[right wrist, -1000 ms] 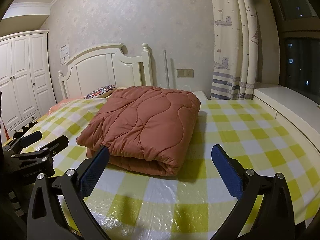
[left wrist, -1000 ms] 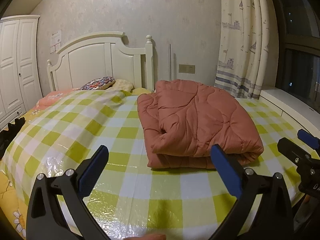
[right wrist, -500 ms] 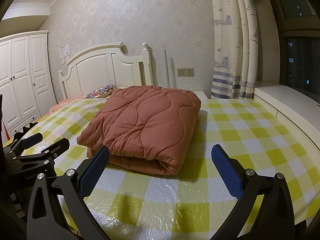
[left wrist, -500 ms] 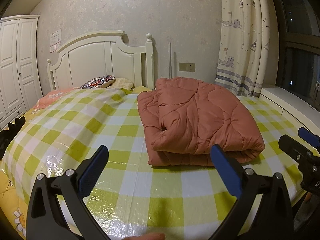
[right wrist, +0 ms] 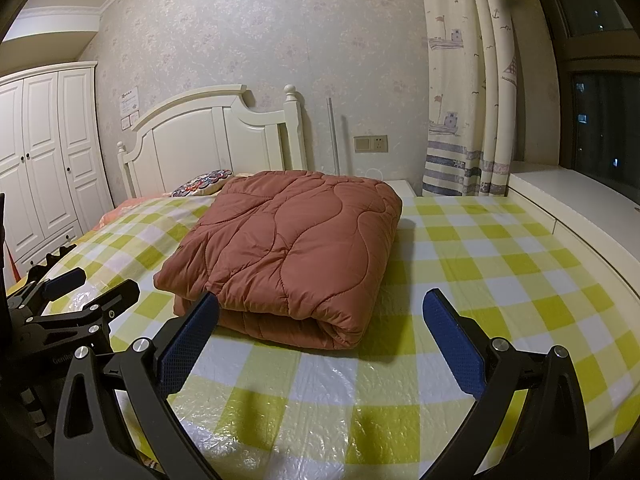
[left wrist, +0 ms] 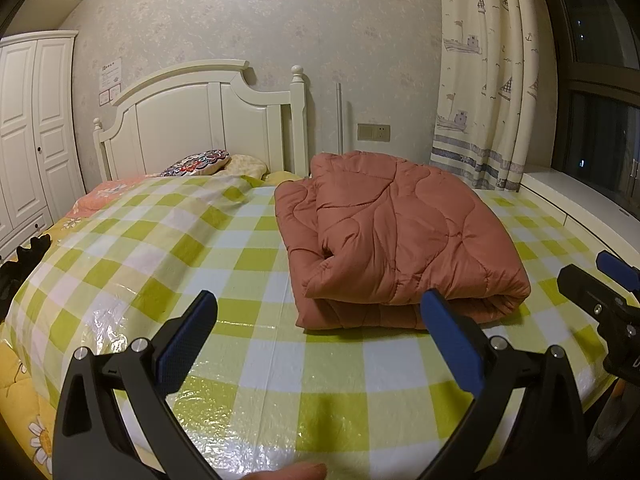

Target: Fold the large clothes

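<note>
A rust-red quilted garment [left wrist: 400, 236] [right wrist: 288, 248] lies folded into a thick rectangular bundle on the bed, its rounded fold edge facing me. My left gripper [left wrist: 320, 320] hovers open over the bed's near edge, short of the bundle, with nothing between its blue pads. My right gripper [right wrist: 320, 320] is open too, just in front of the bundle's near right corner, holding nothing. Each gripper shows in the other's view: the right gripper [left wrist: 600, 280] at the far right edge, the left gripper [right wrist: 76, 300] at the left edge.
The bed wears a yellow-green checked plastic sheet [left wrist: 160, 248]. A white headboard [left wrist: 208, 120], a patterned pillow [left wrist: 200, 162], a white wardrobe [right wrist: 44, 152], striped curtains [right wrist: 464, 120] and a window ledge [right wrist: 568, 192] surround it. A fingertip [left wrist: 296, 472] shows at the bottom edge.
Both grippers have drifted very slightly, and the view has shifted a little. The bundle has not moved and both grippers stay open.
</note>
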Action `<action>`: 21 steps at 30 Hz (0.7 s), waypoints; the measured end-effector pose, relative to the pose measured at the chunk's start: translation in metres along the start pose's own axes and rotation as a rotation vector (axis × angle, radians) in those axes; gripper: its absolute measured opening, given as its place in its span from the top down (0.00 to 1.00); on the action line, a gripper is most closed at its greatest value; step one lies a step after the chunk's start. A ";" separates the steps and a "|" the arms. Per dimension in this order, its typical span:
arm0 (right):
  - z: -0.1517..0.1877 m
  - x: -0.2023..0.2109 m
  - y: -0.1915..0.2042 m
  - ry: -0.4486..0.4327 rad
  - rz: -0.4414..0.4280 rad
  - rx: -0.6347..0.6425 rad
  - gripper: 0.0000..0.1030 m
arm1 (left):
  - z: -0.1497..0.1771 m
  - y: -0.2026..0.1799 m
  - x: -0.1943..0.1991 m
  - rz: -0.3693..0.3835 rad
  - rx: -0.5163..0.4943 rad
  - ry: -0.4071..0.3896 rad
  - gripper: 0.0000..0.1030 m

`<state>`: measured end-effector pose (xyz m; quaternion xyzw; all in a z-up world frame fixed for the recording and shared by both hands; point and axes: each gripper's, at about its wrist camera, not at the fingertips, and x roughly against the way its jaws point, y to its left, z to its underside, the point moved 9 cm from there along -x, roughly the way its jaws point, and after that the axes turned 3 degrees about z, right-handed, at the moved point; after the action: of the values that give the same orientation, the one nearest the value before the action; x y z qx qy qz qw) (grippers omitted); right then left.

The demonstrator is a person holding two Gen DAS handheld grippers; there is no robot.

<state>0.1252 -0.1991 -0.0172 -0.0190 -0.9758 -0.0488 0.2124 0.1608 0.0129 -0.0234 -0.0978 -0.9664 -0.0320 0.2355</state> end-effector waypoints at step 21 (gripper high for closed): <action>0.011 -0.002 0.006 0.016 -0.006 0.000 0.05 | 0.007 0.003 0.000 0.004 -0.003 0.006 0.02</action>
<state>0.1230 -0.1919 -0.0274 -0.0158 -0.9741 -0.0496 0.2200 0.1583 0.0168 -0.0301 -0.0998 -0.9655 -0.0331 0.2382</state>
